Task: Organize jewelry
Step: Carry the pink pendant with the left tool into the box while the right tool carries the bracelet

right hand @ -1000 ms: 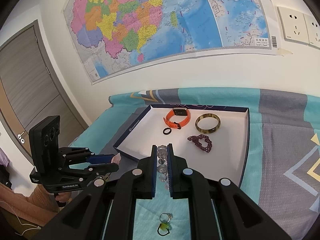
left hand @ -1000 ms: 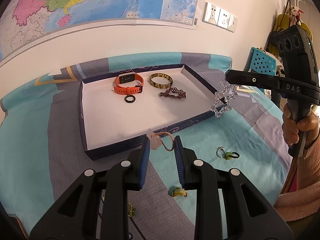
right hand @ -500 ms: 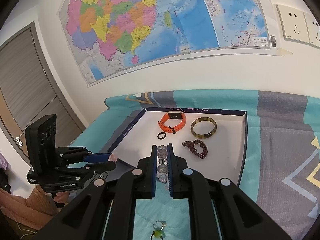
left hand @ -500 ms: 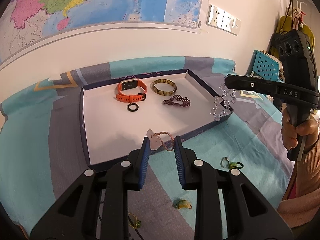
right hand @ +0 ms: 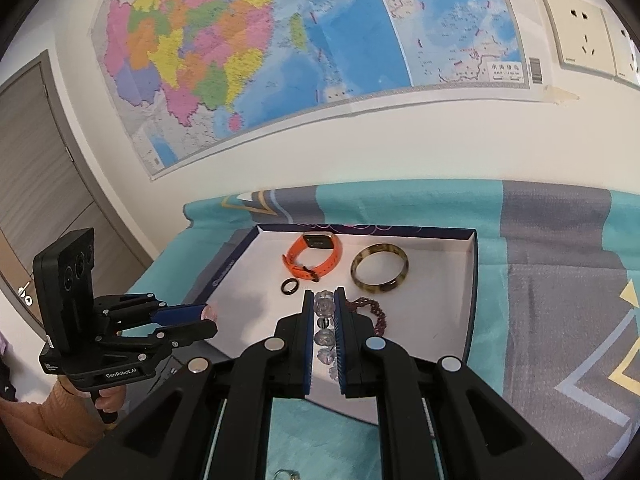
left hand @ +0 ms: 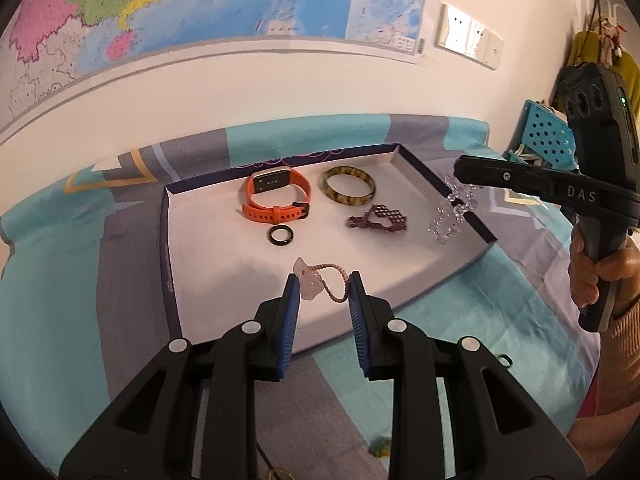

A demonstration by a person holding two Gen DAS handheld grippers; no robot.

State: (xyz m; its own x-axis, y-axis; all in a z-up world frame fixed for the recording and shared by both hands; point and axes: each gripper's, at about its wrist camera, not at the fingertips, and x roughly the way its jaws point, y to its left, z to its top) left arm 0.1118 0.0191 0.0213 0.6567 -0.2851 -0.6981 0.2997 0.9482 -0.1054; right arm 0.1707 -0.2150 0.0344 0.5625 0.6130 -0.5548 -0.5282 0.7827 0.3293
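My left gripper [left hand: 323,289] pinches a pink stone bracelet [left hand: 316,282] on a braided cord, hanging over the near part of the white tray [left hand: 208,280]. My right gripper [right hand: 323,316] is pressed onto a clear bead bracelet [right hand: 325,322], which dangles above the tray's right rim. Ahead in the tray lie an orange watch [left hand: 276,196], a mottled bangle [left hand: 349,185], a black ring [left hand: 280,236] and a purple beaded piece [left hand: 378,218], all apart. Small rings on the cloth [left hand: 56,264] behind my fingers are mostly hidden.
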